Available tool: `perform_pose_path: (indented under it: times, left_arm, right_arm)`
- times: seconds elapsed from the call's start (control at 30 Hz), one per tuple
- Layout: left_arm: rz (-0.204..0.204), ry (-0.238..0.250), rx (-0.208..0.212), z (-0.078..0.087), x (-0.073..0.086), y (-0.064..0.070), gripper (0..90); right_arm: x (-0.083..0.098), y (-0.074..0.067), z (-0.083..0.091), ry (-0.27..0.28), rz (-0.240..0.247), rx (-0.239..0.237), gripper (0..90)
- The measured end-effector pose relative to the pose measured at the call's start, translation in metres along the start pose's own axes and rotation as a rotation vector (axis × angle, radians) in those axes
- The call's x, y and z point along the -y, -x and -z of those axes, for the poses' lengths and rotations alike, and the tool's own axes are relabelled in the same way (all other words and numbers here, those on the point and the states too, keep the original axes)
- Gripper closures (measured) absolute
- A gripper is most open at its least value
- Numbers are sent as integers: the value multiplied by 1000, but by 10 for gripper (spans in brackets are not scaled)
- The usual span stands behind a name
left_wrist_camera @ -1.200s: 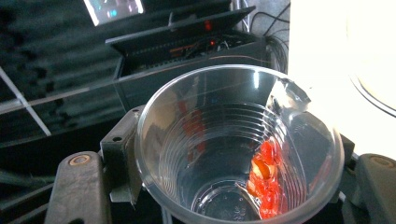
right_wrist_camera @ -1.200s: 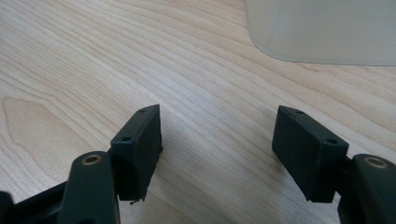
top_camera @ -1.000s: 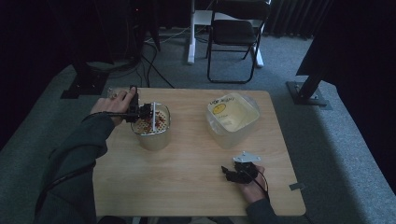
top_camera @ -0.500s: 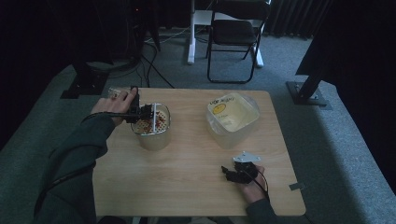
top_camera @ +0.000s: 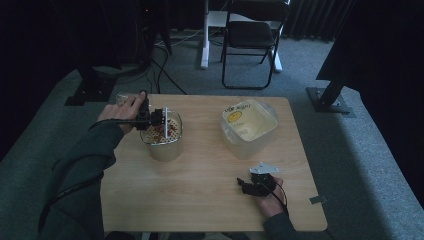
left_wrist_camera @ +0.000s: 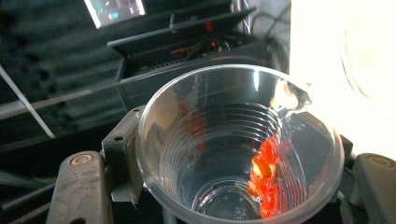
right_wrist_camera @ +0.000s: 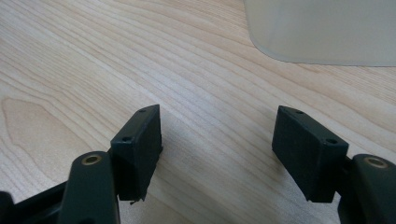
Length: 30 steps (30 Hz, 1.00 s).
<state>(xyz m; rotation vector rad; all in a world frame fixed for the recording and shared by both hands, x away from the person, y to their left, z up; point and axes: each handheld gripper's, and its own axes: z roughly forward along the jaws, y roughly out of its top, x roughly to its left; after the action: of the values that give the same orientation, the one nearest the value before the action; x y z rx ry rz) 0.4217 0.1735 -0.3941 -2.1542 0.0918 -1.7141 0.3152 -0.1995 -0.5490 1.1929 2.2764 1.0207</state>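
Observation:
My left gripper (top_camera: 156, 119) is shut on a clear plastic cup (left_wrist_camera: 238, 144), which it holds tipped on its side over a clear tub (top_camera: 162, 142) at the table's left. Several red pieces (left_wrist_camera: 264, 179) cling to the cup's lower inner wall. The tub holds red and pale bits. My right gripper (top_camera: 248, 185) rests on the wooden table (top_camera: 200, 200) near the front right, jaws open with nothing between them. In the right gripper view the gripper (right_wrist_camera: 217, 140) has only bare wood between its black pads (right_wrist_camera: 140, 144).
A second translucent tub (top_camera: 248, 127) with pale yellow contents stands at the back right of the table; its wall (right_wrist_camera: 327, 32) lies just ahead of the right gripper. A folding chair (top_camera: 250, 35) and stand bases sit on the carpet beyond the table.

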Motion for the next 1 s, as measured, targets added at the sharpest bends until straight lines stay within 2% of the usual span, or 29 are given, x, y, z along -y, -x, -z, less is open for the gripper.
perform_pose_path:
  times: [0.03, 0.07, 0.1, 0.13, 0.2, 0.23, 0.3, 0.33, 0.4, 0.43, 0.47, 0.5, 0.57, 0.63, 0.73, 0.77, 0.8, 0.83, 0.9, 0.97, 1.0]
  left_arm:
    - [-3, 4, 14, -1, 0, 1, 305]
    - [47, -3, 16, -2, 1, -2, 305]
    - [51, -1, 41, -2, 2, -2, 305]
    - [21, -1, 46, -2, 2, 1, 306]
    - [46, -4, 38, -2, 3, 0, 308]
    - [29, 0, 39, -1, 3, 1, 308]
    - [45, -7, 29, -1, 5, -1, 309]
    - [32, 0, 36, 0, 5, 0, 309]
    - [54, -11, 12, -1, 7, -3, 310]
    - [16, 0, 40, 1, 6, 0, 309]
    - [10, -9, 35, 0, 6, 0, 311]
    - [42, -6, 27, 0, 6, -1, 311]
    - [32, -3, 18, 0, 6, -1, 310]
    - [51, 0, 25, 0, 5, -1, 309]
    - [124, 16, 54, 0, 7, -7, 306]
    - [124, 16, 54, 0, 7, -7, 303]
    - [213, 43, 96, 0, 10, -13, 302]
    - [277, 68, 131, 0, 12, -16, 299]
    - [338, 89, 172, 1, 16, -21, 297]
    - [423, 119, 217, 0, 20, -25, 295]
    - [481, 137, 245, 0, 23, -29, 295]
  right_arm:
    - [0, 0, 0, 0, 0, 0, 325]
    - [0, 0, 0, 1, 1, 0, 324]
    - [0, 0, 0, 1, 1, 0, 324]
    - [0, 0, 0, 0, 2, 0, 325]
    - [0, 0, 0, 1, 1, 0, 324]
    - [0, 0, 0, 1, 1, 0, 324]
    - [0, 0, 0, 1, 1, 0, 324]
    - [0, 0, 0, 1, 1, 0, 324]
    - [0, 0, 0, 1, 1, 0, 324]
    - [0, 0, 0, 1, 1, 0, 324]
    - [0, 0, 0, 1, 1, 0, 324]
    - [0, 0, 0, 1, 1, 0, 324]
    - [0, 0, 0, 1, 2, 0, 324]
    - [0, 0, 0, 1, 1, 0, 324]
    - [0, 0, 0, 1, 2, 0, 325]
    - [0, 0, 0, 1, 2, 0, 324]
    - [0, 0, 0, 1, 2, 0, 325]
    - [0, 0, 0, 1, 2, 0, 324]
    - [0, 0, 0, 1, 2, 0, 324]
    - [0, 0, 0, 1, 2, 0, 324]
    - [0, 0, 0, 1, 1, 0, 324]
